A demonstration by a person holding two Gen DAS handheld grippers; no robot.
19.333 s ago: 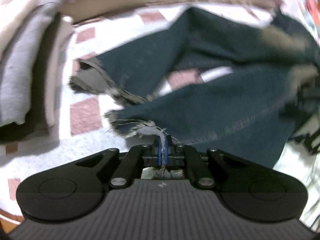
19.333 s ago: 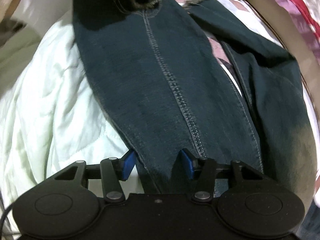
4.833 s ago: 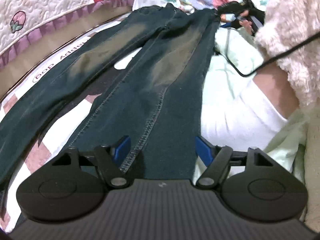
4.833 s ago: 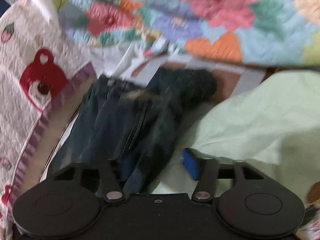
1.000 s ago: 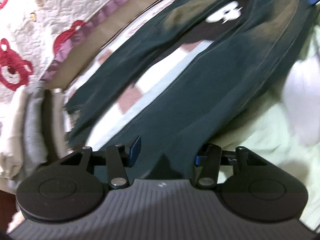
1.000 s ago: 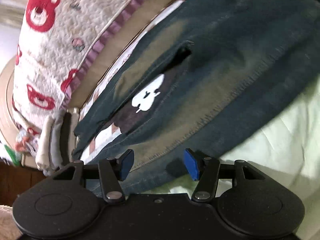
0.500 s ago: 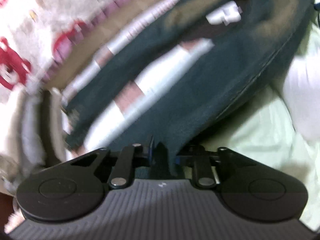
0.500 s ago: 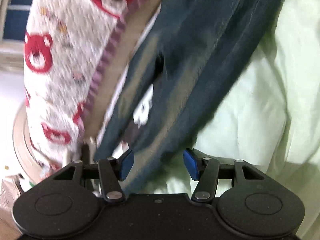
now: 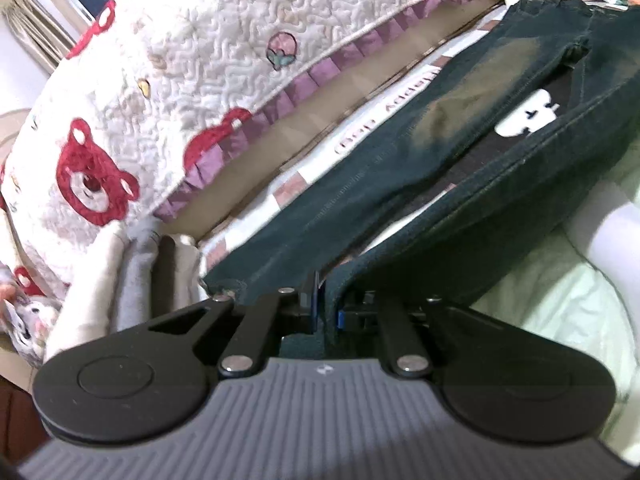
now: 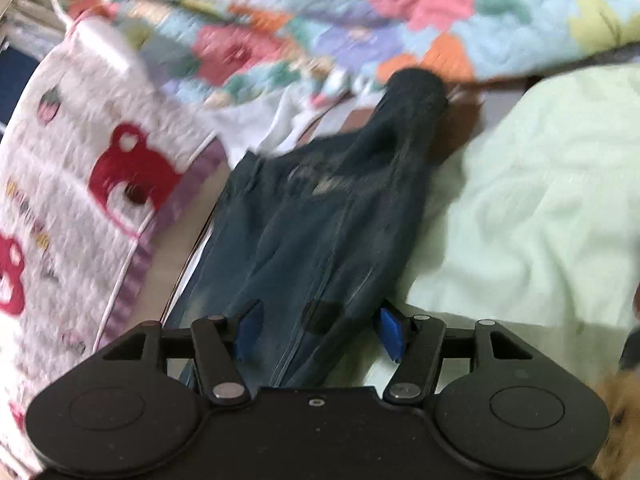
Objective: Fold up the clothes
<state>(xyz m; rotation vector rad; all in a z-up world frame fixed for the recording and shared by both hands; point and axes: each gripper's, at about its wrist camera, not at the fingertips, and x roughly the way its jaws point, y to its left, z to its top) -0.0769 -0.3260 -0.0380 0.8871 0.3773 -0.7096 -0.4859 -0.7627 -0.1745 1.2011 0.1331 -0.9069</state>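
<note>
The left gripper [image 9: 326, 308] was pinched tight on the jeans [image 9: 400, 184], its blue pads almost together with a fold of dark denim from the nearer leg caught between them. From that grip the leg ran away up and to the right, lying partly over a pale green blanket [image 9: 560, 288]. The other leg lay beside it, spread apart, and between the two a strip of checked sheet [image 9: 296, 190] and a dark patch with a white figure showed. Both legs had faded brownish patches on the thighs. To the left stood a stack of folded clothes [image 9: 132, 280] in white and grey, and behind it hung a white quilt with red bears [image 9: 160, 120] and a purple frill.

The right gripper [image 10: 316, 330] was spread wide, its blue pads on either side of the upper part of the jeans [image 10: 320, 220], not closed on the cloth. The denim was bunched there and blurred, running up to a rounded dark end near a flowered quilt [image 10: 360, 20]. The green blanket [image 10: 540, 208] lay just to its right, the bear quilt [image 10: 80, 200] to its left
</note>
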